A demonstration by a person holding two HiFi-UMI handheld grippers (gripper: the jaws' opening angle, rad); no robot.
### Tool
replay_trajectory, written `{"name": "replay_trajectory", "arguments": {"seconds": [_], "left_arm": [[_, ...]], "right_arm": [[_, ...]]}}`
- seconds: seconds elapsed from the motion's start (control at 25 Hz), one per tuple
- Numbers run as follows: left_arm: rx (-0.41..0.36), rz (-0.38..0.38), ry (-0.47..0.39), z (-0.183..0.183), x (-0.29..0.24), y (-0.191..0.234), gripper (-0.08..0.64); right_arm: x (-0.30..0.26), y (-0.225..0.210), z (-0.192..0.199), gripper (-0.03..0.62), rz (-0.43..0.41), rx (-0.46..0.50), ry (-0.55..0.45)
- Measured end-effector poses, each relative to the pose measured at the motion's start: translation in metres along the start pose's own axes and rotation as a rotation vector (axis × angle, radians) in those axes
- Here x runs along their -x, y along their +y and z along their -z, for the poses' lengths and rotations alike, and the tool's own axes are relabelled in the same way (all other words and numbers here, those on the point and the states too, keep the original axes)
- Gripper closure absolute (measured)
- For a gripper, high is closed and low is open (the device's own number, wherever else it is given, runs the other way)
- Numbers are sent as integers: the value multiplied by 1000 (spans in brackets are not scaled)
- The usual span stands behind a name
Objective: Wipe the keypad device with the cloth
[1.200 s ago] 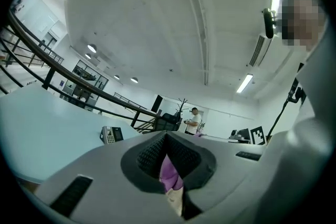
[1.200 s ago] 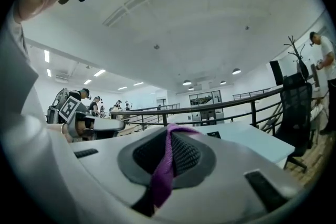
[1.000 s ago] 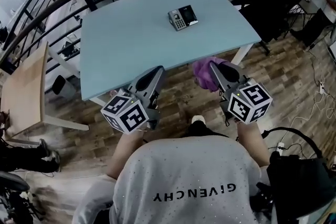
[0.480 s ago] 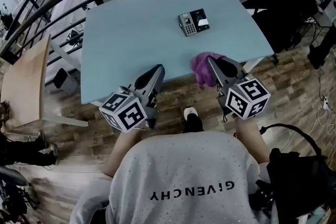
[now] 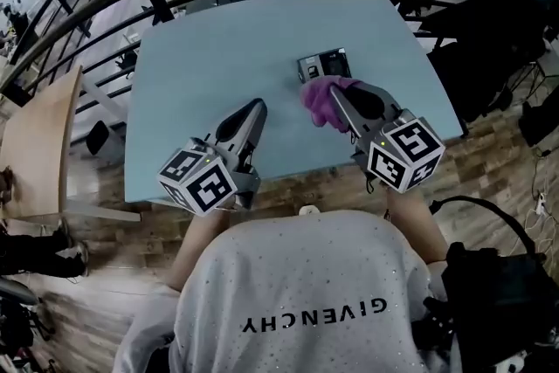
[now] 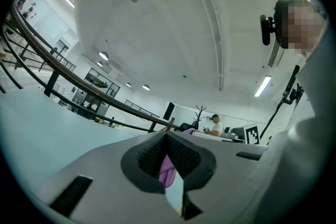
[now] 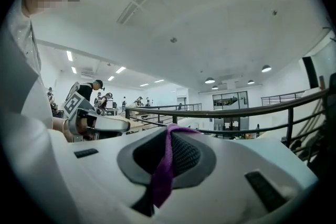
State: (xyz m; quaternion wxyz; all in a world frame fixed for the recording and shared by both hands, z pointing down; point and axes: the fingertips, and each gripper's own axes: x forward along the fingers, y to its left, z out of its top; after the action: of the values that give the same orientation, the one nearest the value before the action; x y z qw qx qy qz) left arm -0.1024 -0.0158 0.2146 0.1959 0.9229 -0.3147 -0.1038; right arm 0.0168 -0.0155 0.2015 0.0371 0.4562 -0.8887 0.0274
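Purple cloth (image 5: 316,102) clenched in R gripper (image 5: 335,91) jaws at keypad device (image 5: 325,63), L gripper (image 5: 258,104) jaws closed, GIVENCHY shirt (image 5: 314,293)

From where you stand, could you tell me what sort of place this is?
Likely an open-plan office mezzanine: a pale blue table beside a black railing, with a seated person beyond.

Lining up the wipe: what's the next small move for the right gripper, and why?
Probably ease the right gripper slightly forward and down, so the cloth lands on the keypad device. The cloth is clamped in its jaws and overlaps only the device's near edge in the head view; contact can't be confirmed.
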Motion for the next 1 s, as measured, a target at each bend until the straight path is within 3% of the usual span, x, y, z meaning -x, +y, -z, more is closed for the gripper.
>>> {"name": "replay_trajectory", "arguments": {"seconds": [0.2,0.36,0.6,0.8,1.0], "left_arm": [[24,-6,33,15,-42,26,560],[72,-18,74,39,-61,42,560],[72,-137,58,58,-70,74,560],[76,-211,143,90,-85,96,560],[77,-254,174,114,-92,118,560]], "right_arm": [[-30,-19,22,569,-176,43,23],[-54,-36,63,569,-244,-6,99],[-93,-70,100,571,-180,-132,134],[-112,-96,127,570,-133,-73,178],[-136,-135,148,568,-83,-80,200]]}}
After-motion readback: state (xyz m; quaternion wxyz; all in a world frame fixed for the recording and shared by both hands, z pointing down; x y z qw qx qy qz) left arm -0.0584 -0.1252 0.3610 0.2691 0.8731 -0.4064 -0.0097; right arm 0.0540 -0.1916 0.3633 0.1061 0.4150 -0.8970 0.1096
